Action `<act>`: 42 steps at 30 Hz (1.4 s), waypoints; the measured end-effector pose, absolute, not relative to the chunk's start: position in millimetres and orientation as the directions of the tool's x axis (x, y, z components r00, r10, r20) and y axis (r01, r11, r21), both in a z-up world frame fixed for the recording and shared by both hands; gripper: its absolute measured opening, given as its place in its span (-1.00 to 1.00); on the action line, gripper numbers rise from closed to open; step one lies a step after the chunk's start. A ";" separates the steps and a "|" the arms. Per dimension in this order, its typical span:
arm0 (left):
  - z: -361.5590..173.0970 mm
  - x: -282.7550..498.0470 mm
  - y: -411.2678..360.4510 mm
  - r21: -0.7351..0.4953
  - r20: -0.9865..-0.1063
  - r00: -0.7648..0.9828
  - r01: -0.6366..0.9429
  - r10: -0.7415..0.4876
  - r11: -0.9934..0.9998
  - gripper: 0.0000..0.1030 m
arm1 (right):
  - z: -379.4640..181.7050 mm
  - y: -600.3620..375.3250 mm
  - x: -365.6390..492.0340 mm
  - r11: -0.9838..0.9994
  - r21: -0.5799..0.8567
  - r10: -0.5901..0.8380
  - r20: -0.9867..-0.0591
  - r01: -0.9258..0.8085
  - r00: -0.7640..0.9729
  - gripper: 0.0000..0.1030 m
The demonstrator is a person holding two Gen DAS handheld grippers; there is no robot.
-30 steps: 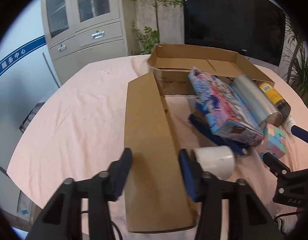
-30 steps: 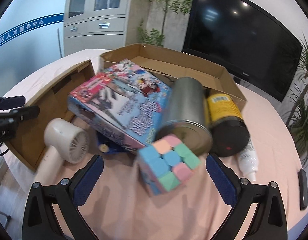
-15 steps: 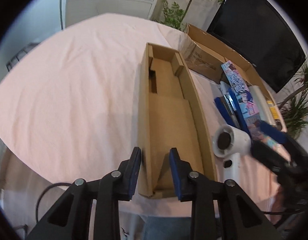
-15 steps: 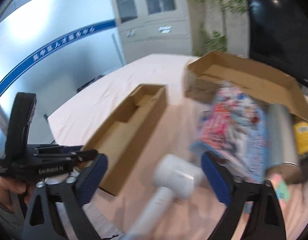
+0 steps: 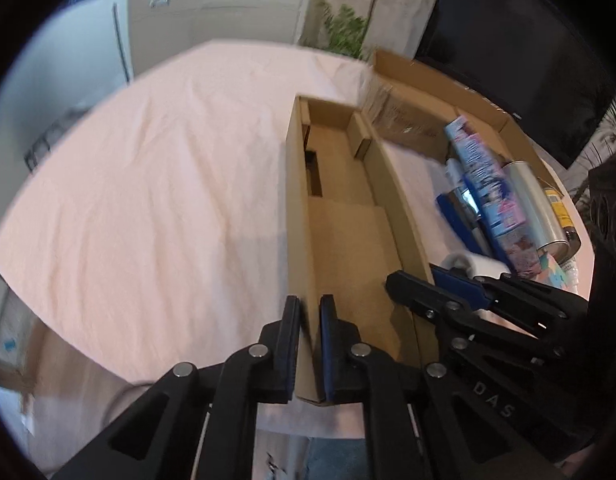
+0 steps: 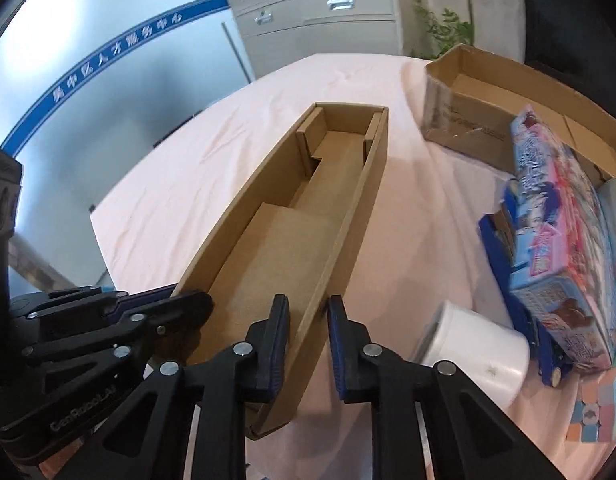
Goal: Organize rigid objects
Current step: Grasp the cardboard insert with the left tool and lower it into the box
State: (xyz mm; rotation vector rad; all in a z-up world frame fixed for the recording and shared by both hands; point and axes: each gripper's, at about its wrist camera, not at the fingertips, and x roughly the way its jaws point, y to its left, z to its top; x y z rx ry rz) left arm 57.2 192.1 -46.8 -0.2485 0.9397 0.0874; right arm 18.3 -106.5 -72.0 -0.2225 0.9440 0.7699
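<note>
Pinching long cardboard tray (image 5: 340, 216) walls.

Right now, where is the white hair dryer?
In the right wrist view the white hair dryer lies on the pink tablecloth at lower right, between the long cardboard box and the blue toy box.

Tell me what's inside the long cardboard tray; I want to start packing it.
The long cardboard tray holds only its own cardboard folds and a raised insert panel. Beneath that panel is hidden.
</note>
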 end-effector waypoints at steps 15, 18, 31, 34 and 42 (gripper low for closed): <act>118.4 165.9 125.6 0.036 -0.518 0.856 0.026 -0.004 0.999 -0.82 | 113.1 -181.8 124.0 0.823 0.093 0.523 -0.509 -0.560 0.684 -0.73; 118.4 201.5 114.7 0.056 -0.525 0.851 0.058 -0.020 0.997 -0.82 | 122.7 -196.4 165.2 0.844 0.111 0.499 -0.522 -0.525 0.692 -0.74; 47.0 348.7 127.4 0.045 -0.689 0.725 0.072 -0.021 0.996 -0.84 | 38.7 -204.2 393.4 0.862 0.293 0.471 -0.764 -0.414 0.441 -0.76; 21.3 369.6 137.4 0.032 -0.739 0.674 0.053 -0.012 0.998 -0.86 | 4.0 -197.6 419.4 0.863 0.322 0.464 -0.810 -0.390 0.359 -0.75; -29.6 376.1 145.2 0.040 -0.814 0.581 0.031 0.014 0.999 -0.89 | -86.2 -223.6 450.4 0.858 0.411 0.476 -0.861 -0.308 0.178 -0.74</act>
